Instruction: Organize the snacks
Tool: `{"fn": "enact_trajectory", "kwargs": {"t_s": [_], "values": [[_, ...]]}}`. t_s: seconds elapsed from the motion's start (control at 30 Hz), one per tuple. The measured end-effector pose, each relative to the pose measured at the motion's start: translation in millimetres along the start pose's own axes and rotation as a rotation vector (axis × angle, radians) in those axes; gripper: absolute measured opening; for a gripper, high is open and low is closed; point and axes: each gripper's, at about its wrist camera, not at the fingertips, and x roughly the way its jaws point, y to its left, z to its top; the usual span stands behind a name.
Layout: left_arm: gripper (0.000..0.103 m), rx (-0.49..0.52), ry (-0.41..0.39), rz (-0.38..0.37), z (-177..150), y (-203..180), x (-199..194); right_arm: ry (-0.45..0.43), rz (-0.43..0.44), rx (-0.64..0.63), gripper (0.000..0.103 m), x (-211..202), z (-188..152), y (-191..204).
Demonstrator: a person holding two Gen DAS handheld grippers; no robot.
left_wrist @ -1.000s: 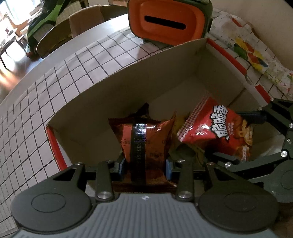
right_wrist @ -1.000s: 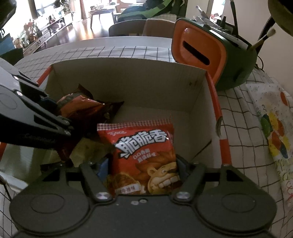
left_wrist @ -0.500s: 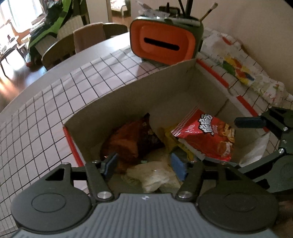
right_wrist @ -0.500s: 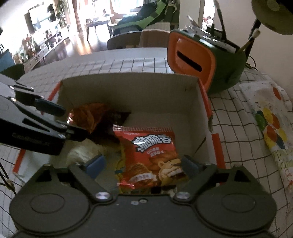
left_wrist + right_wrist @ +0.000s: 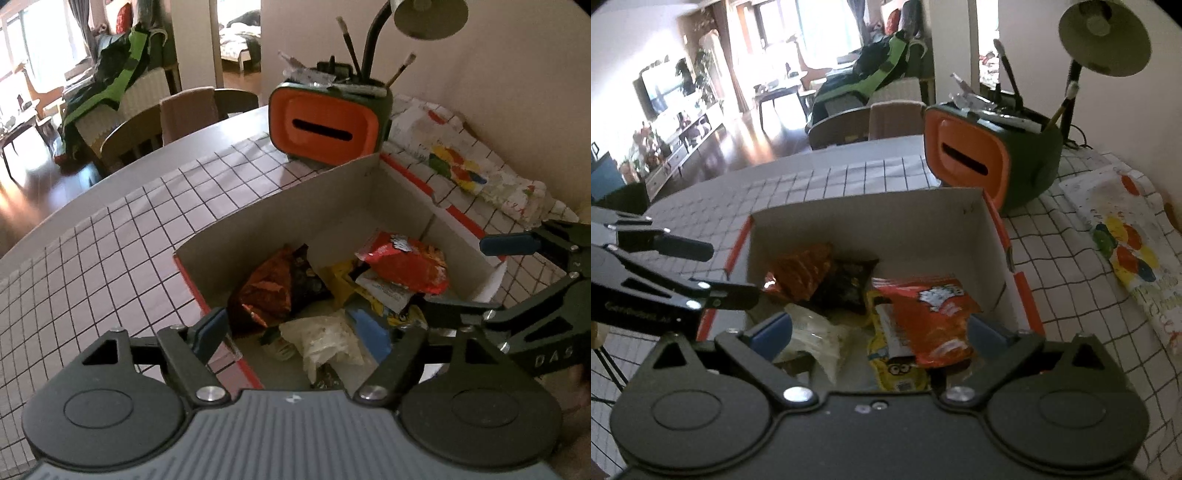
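An open cardboard box [image 5: 280, 210] [image 5: 871, 221] with orange edges stands on the checked tablecloth and holds several snack packs. A red chip bag [image 5: 406, 264] [image 5: 931, 314] lies on top at the right. Beside it lie a dark orange pack [image 5: 264, 291] [image 5: 801, 275], a yellow pack [image 5: 897, 369] and a pale wrapper [image 5: 325, 338]. My left gripper [image 5: 291, 332] hovers above the box's near left corner; its jaws are opening with nothing pinched. My right gripper [image 5: 879, 334] hangs over the red bag, jaws opening wide, pads clear of it.
An orange and green holder [image 5: 325, 122] [image 5: 990, 166] with brushes stands just behind the box, under a desk lamp [image 5: 1104, 35]. A colourful printed cloth [image 5: 465, 177] [image 5: 1130, 254] lies to the right. Chairs [image 5: 173, 118] stand beyond the table's far edge.
Both grippers let go of their packs, opened and rose back from the box. The dark orange pack and the red bag now lie loose inside it.
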Motion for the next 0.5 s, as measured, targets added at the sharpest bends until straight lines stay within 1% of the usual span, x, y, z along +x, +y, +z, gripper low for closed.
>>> {"fn": "enact_trajectory", "kwargs": {"t_s": [0.13, 0.17, 0.27, 0.5], "values": [[0.078, -0.031, -0.015, -0.013, -10, 10, -18, -0.025, 0.0, 0.042, 0.103, -12, -2, 4], [0.079, -0.037, -0.021, -0.02, -13, 13, -24, -0.043, 0.004, 0.072, 0.103, -19, -4, 7], [0.082, -0.05, -0.038, -0.037, -22, 21, -37, -0.071, 0.003, 0.11, 0.103, -31, -6, 14], [0.082, -0.084, -0.088, -0.059, -41, 36, -70, -0.136, -0.002, 0.168, 0.103, -55, -19, 42]]}}
